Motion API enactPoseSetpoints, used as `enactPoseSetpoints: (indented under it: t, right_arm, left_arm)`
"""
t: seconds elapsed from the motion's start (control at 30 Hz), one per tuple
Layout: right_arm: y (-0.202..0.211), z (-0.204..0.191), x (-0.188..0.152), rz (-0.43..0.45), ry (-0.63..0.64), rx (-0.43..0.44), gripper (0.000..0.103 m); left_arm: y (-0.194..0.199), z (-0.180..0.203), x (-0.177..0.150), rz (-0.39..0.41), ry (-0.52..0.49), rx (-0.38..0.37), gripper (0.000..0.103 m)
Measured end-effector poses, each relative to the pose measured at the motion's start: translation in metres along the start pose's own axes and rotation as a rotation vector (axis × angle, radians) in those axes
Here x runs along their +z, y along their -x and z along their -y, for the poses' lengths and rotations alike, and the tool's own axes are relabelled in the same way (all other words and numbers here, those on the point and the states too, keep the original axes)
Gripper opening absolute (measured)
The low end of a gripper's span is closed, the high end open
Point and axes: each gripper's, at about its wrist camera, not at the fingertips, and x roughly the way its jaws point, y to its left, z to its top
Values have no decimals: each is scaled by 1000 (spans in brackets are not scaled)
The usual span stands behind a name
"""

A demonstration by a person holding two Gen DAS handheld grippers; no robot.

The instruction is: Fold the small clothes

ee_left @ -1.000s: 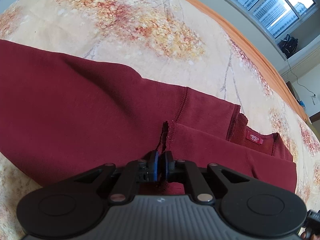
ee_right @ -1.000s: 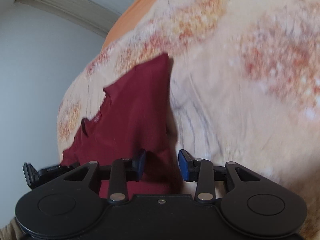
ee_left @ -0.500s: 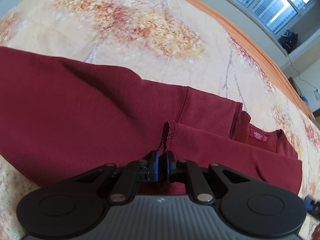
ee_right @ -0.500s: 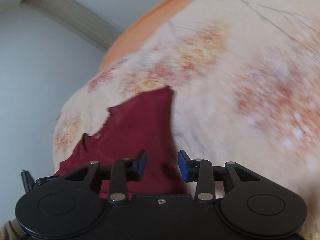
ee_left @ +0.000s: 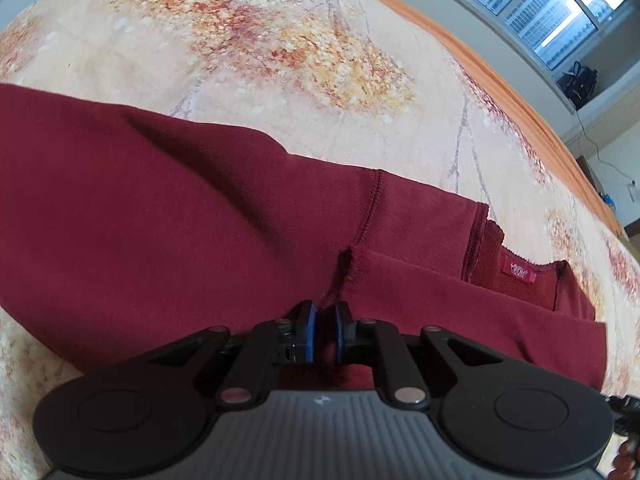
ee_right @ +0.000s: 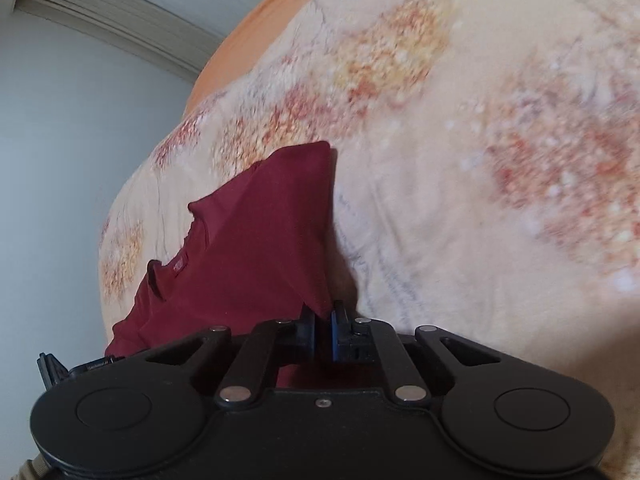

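One big bed cover [ee_left: 280,32] fills most of both views; it is cream with orange and red flower patches, and it has an orange edge along the upper right of the left view; the same bed cover [ee_right: 500,160] fills the right side of the right view, a bit blurry. One dark red top [ee_left: 160,208] lies on it; in the left view it runs from the left edge across the middle to the lower right; in the right view the top [ee_right: 260,240] sits left of the middle and comes to a point near the centre. A window [ee_left: 548,8] is in the upper right corner of the left view. A small red label [ee_left: 520,270] shows inside the neck at the right. The left gripper [ee_left: 325,330] is at the bottom middle, pinched tight on a fold of the top; the right gripper [ee_right: 323,330] is pinched tight on the top's edge too.
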Motion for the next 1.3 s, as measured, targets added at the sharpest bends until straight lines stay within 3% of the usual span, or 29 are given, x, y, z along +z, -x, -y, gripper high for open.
enactPoseSetpoints:
  t: [0.07, 0.17, 0.23, 0.37, 0.5, 0.57, 0.63, 0.7, 0.77, 0.8, 0.83, 0.87, 0.9, 0.93, 0.97, 1.0, 1.03, 1.1, 1.2, 1.3]
  right_arm:
    - [-9, 0, -5, -36, 23, -39, 7]
    - [-8, -2, -2, -26, 0, -47, 21]
    - [8, -13, 1, 45, 38, -77, 46]
    - [35, -41, 6, 164, 159, -60, 49]
    - [17, -67, 20, 132, 229, 26, 56]
    - [-7, -80, 28, 95, 259, 42, 57]
    - [-31, -82, 33, 64, 283, -37, 54]
    - [-46, -82, 35, 57, 328, -148, 39]
    - [-41, -90, 32, 83, 318, -151, 47]
    - [-34, -95, 27, 106, 332, -137, 59]
    - [-26, -98, 19, 128, 352, -128, 69]
    - [-19, -101, 12, 139, 366, -119, 71]
    - [-15, -103, 4, 137, 367, -110, 72]
    - [-13, -103, -3, 126, 355, -106, 72]
    - [-12, -104, -11, 116, 339, -107, 72]
    - [-11, -104, -19, 110, 325, -107, 72]
    - [-11, -106, -27, 104, 313, -106, 72]
    - [-9, -113, -42, 96, 303, -99, 72]
    - [-6, -129, -62, 88, 289, -70, 72]
    - [-10, -148, -74, 79, 284, -53, 74]
  left_arm:
    - [-4, -1, -1, -3, -4, 3, 12]
    - [-3, -4, 1, -8, 17, -6, 12]
    - [5, -2, 3, 9, 1, 0, 12]
    - [30, 5, 2, 78, -53, -43, 14]
    - [27, 22, 1, 65, -106, -171, 20]
    - [13, 34, 2, 37, -157, -174, 26]
    - [-11, 39, 2, 6, -186, -102, 29]
    - [-29, 31, 6, -15, -142, -43, 9]
    - [-22, 24, 10, 11, -74, -82, 8]
    - [-13, 22, 10, 44, -66, -105, 13]
    - [-3, 19, 7, 74, -66, -121, 27]
    - [6, 14, 3, 98, -64, -125, 39]
    - [12, 6, -1, 114, -57, -108, 60]
    - [14, -3, -5, 121, -49, -91, 61]
    - [15, -15, -8, 108, -35, -81, 57]
    - [17, -28, -12, 97, -10, -87, 42]
    - [22, -40, -13, 95, 23, -100, 35]
    - [37, -64, -12, 122, 83, -120, 35]
    - [64, -99, -12, 209, 156, -92, 43]
    - [87, -149, -8, 280, 294, -62, 44]
